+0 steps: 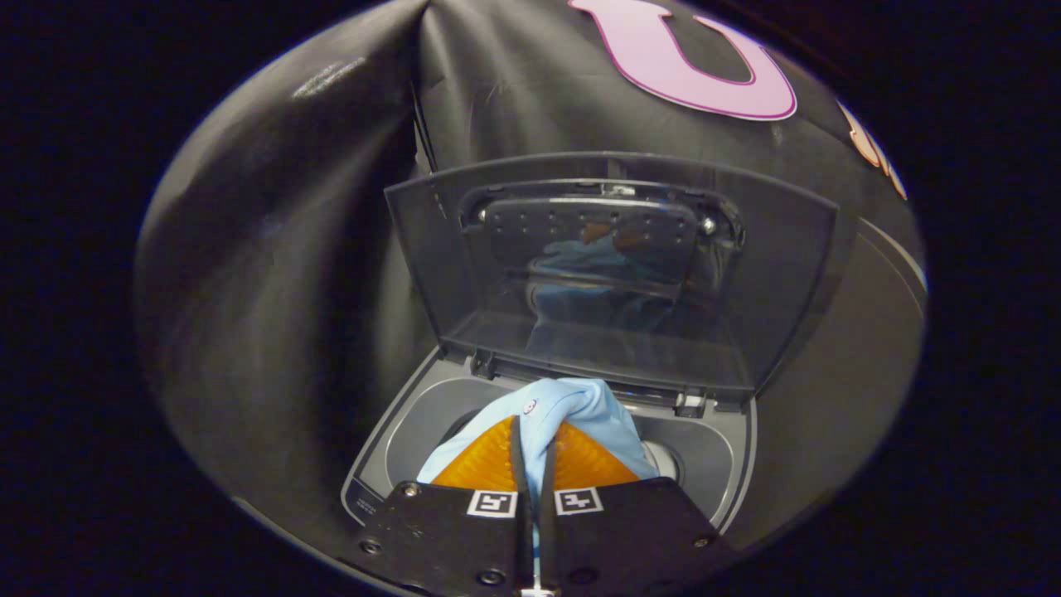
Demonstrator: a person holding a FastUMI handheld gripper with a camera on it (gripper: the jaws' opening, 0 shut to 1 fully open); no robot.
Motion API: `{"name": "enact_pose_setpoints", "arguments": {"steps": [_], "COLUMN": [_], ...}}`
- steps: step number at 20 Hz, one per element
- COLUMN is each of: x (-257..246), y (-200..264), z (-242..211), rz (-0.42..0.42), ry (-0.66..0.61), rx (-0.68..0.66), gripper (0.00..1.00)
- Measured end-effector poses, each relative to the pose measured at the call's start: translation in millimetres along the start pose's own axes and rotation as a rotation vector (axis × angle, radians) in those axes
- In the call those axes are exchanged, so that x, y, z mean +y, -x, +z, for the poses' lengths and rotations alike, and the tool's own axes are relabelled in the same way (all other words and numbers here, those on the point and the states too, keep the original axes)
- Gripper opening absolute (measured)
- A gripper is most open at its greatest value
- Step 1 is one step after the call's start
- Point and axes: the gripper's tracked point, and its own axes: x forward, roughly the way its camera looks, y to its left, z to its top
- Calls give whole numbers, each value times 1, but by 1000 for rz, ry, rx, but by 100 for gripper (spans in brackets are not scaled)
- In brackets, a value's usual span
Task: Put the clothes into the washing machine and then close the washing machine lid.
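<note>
A light blue garment (572, 406) with a small button is pinched between the fingers of my gripper (533, 431), which is shut on it. The cloth drapes over both fingers and hangs over the open mouth of the washing machine (414, 423), just above the drum opening. The machine's grey translucent lid (613, 274) stands upright beyond the fingers, hinged at the far side. A dim reflection of the blue cloth shows in the lid.
The machine's grey top rim (729, 464) frames the opening right and left of the fingers. Black cloth booth wall (273, 249) hangs close behind and to the left of the raised lid.
</note>
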Motion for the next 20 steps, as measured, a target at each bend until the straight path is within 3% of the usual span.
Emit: {"name": "enact_pose_setpoints", "arguments": {"steps": [1, 3, 8, 14, 20], "x": [0, -6, -14, -15, -8], "y": [-3, -5, -2, 28, 108], "z": [-4, -15, -6, 4, 49], "rz": [1, -12, -41, -23, 31], "ry": [1, 16, 35, 66, 53], "rx": [11, 46, -10, -76, -265], "gripper": [3, 20, 62, 64, 64]}}
